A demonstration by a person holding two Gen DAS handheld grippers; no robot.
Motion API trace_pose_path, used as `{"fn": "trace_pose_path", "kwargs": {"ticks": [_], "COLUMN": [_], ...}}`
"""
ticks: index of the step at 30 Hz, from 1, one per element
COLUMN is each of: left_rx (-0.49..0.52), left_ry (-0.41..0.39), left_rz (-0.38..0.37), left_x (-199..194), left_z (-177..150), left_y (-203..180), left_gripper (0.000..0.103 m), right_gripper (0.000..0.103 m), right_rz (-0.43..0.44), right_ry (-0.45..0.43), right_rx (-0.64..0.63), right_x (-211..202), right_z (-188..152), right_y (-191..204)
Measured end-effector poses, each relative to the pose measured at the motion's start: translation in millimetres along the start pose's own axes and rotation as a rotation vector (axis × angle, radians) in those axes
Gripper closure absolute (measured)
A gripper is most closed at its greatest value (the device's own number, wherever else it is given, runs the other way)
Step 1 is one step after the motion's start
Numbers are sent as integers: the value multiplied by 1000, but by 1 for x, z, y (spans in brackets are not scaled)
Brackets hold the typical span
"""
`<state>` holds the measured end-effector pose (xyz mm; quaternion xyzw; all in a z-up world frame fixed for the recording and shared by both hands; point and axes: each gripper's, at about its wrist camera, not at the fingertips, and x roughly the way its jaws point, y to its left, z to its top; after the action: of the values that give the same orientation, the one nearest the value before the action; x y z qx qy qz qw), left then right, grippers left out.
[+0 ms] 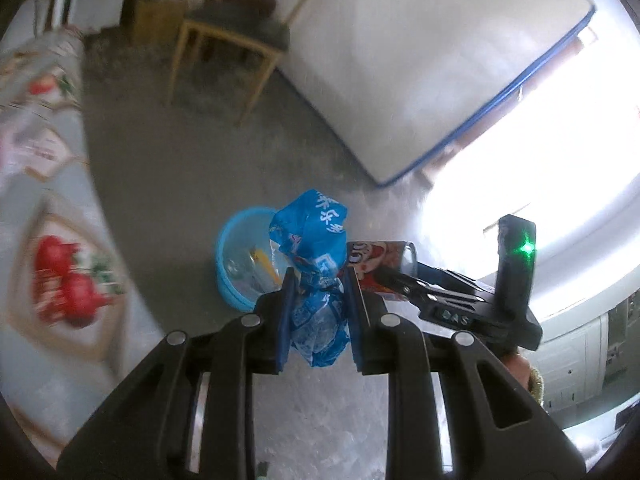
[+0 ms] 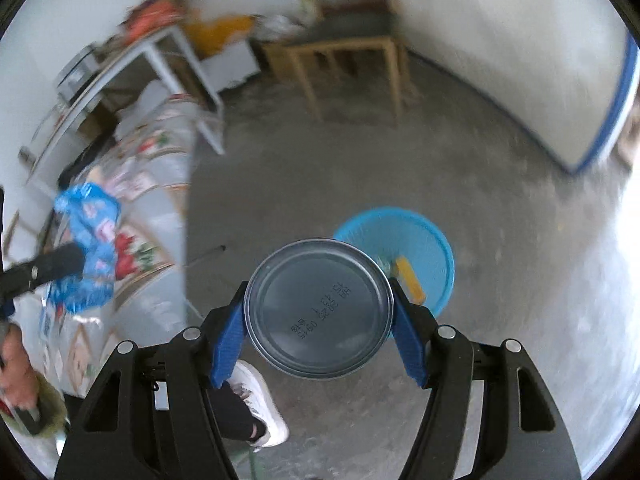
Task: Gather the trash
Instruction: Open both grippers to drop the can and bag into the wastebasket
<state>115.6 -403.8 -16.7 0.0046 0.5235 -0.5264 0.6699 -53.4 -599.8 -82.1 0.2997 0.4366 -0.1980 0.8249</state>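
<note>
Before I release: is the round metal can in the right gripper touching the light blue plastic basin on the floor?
Cannot tell. In the right wrist view the metal can, clamped between the right gripper pads, overlaps the basin rim, hiding any gap.

Each camera sits just behind its own gripper and looks forward and steeply down along the fingers at the concrete floor (image 1: pixel 192 168). Both views share the blue basin (image 1: pixel 236 256) on the floor, the wooden chair (image 1: pixel 236 28) farther off and the white board (image 1: pixel 420 60) with the blue edge. The right view also catches the left gripper (image 2: pixel 86 264) at its left edge, and the left view catches the right gripper (image 1: pixel 384 276) close on its right.
</note>
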Motion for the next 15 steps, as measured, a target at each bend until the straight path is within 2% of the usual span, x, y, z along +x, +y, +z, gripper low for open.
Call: {"fn": "trace_pose_path", "kwargs": {"ticks": [5,7,8,9,12,15], "left_rx": [-24,-31,-33,-40,-42,-22], "left_ry": [80,94,99,97,63,41], "left_rz": [8,-21,-25,-19,-26,-43], "left_x": [66,89,95,102,105,96], "left_z": [25,39,45,51,57,47], "left_y": [-11,-18,-18,-20,-25,-32], "left_gripper": [81,72,54,41,37,33], "right_gripper": [39,39,39,39,37,37], "right_rz": [2,-1,5,5,-10,8], "right_ry": [70,83,97,111,139,134], "right_rx": [126,183,204,219,293,332], "right_x": [54,76,91,99,126,136], "right_z": [18,26,29,28,25,16], "right_y": [-47,-63,-72,-82,-103,-113]}}
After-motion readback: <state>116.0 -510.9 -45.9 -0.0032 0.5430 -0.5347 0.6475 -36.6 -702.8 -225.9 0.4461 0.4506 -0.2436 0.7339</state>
